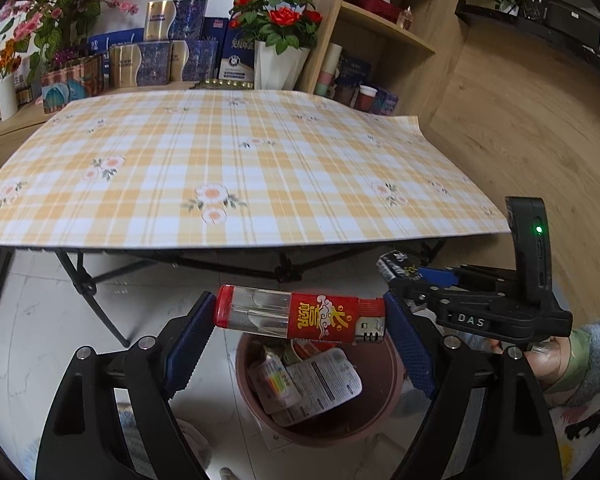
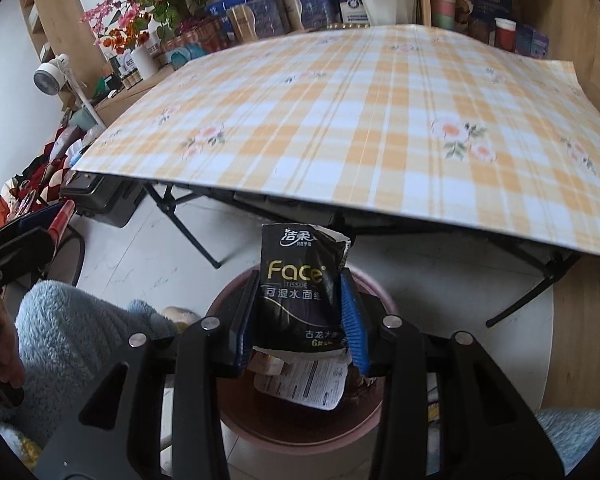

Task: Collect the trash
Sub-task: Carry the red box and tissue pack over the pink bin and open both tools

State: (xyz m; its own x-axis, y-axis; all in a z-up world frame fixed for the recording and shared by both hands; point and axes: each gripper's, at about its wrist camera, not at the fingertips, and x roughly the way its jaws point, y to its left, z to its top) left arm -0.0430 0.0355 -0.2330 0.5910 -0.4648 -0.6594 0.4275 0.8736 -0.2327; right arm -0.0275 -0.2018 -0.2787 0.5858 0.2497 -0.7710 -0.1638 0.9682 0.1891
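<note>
Left wrist view: my left gripper [image 1: 300,320] squeezes a red lighter [image 1: 300,316] over the bin [image 1: 392,396] at 6 o'clock. My right gripper [image 2: 300,320] pinches a black tissue pack [image 2: 300,292] above it too. Wrappers already lie inside. Both drops are left.

One lighter [image 1: 300,316], one black tissue packet [image 2: 300,292], one brown bin [image 1: 392,400], one checked table [image 1: 236,152], two grippers [image 1: 300,344] [image 2: 300,316].
</note>
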